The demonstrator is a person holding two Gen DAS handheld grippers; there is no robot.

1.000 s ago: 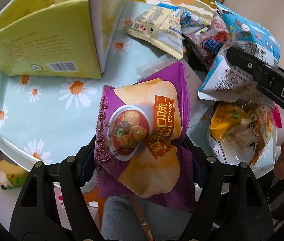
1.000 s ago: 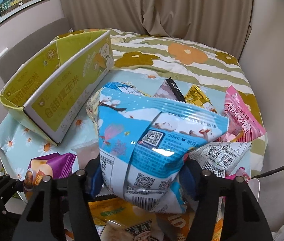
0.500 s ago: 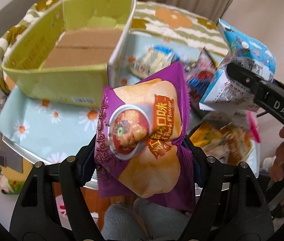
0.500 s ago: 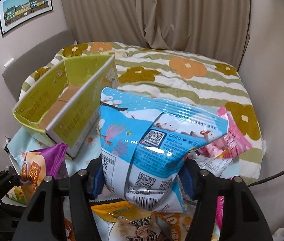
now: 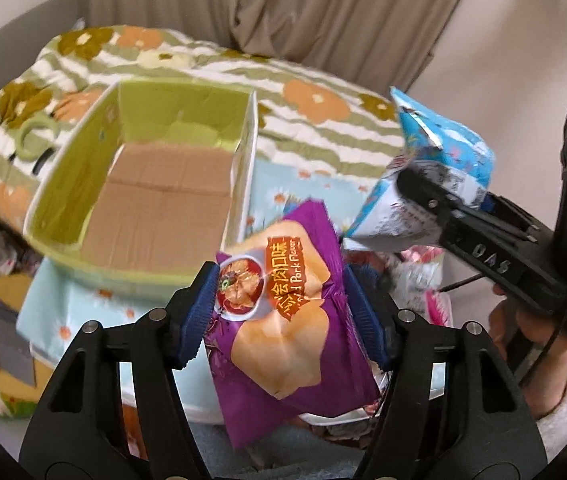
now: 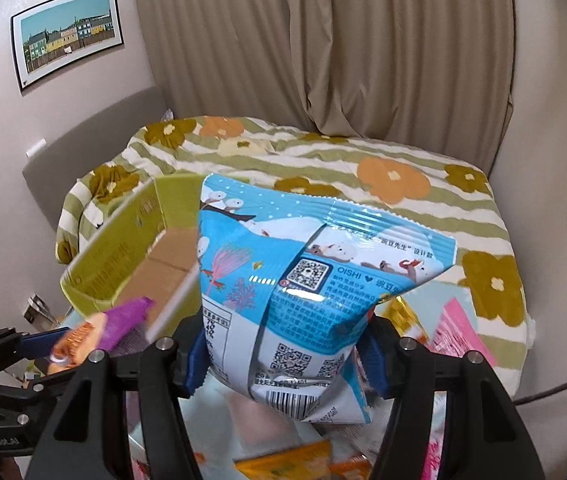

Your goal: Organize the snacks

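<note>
A: Holding the purple chip bag [image 5: 283,320], the left gripper [image 5: 281,312] is squeezing it between both blue pads, jaws closing tighter on it. Bag is standing roughly upright, long axis running 6 to 12.

B: And the target?

A: Green carton [image 5: 143,200] is lying at about 10 o'clock from that bag, open top facing up, bare cardboard floor showing. Its white near wall is sitting right between bag and opening, so I'm guessing the bag needs to clear that rim.

B: Other hand?

A: Right gripper [image 6: 283,356] is clamping the blue snack bag [image 6: 307,288], upright too. Carton is at 10 o'clock there as well, farther off. Left hand is looking nearer.

B: Clutter?

A: Loose packets, a pink packet [image 6: 463,332] at 3 o'clock, are lying below on the daisy cloth [image 5: 55,312]. Floral bedspread [image 6: 395,176] and curtain [image 6: 323,40] are sitting behind.
</note>
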